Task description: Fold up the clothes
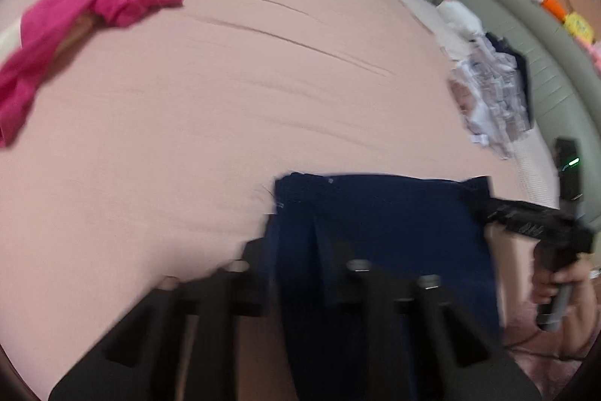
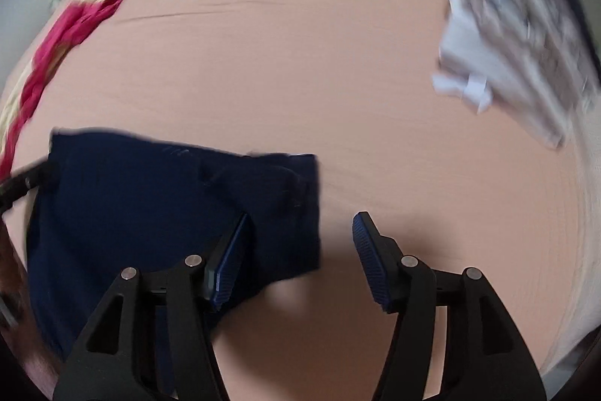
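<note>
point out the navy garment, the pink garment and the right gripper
navy garment (image 2: 150, 205): right wrist view, middle of the dark blue cloth.
pink garment (image 1: 56, 36): left wrist view, flat middle of the magenta cloth.
right gripper (image 2: 300, 262): right wrist view, midway between its open fingertips.
</note>
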Available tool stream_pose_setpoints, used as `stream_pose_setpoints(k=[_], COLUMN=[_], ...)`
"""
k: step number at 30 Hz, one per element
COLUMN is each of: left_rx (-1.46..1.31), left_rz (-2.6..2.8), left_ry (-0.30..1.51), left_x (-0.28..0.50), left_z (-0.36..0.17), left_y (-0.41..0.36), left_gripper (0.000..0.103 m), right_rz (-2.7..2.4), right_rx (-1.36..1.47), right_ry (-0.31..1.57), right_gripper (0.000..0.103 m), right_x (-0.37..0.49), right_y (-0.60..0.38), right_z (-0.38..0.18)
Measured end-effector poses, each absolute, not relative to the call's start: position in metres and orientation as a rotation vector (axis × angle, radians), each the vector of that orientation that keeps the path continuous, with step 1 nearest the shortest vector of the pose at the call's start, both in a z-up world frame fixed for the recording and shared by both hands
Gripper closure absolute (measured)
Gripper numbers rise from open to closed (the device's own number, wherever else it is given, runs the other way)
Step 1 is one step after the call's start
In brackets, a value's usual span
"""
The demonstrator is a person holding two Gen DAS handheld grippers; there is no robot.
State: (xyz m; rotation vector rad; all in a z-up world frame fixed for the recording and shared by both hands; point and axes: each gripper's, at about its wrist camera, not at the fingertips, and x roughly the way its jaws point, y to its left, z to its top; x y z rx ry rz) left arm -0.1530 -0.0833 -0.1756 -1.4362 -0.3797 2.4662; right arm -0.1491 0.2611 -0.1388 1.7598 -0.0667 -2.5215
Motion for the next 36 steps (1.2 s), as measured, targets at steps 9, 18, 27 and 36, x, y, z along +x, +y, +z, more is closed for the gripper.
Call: stream_pose_setpoints(k=[9, 18, 27, 36], left_rx=[-1.467, -1.362, -1.461, -1.398], left_rz=[2.396, 2.454, 2.521, 2.482], left_ry=[-0.497, -0.424, -0.370, -0.111], left_x=[-0.160, -0.188, -0.207, -0.128], left_z=[-0.184, -0.156, -0.150, -0.153], left_y=[-0.097, -0.085, -0.090, -0.038], left_gripper=[0.075, 0.095, 0.070, 0.067], right_rz=[-2.512, -2.573, -2.818, -2.564], right_rx=[1.734, 1.671, 1.581, 1.587], right_ry=[-0.270, -0.145, -0.206, -0.229], right_gripper=[0.036, 0.095, 0.073, 0.060], right_x=[-0.145, -0.169, -0.180, -0.073], right_y=[0.291, 0.237, 0.160, 0.095], right_z=[-0.138, -0.124, -0.109, -0.100])
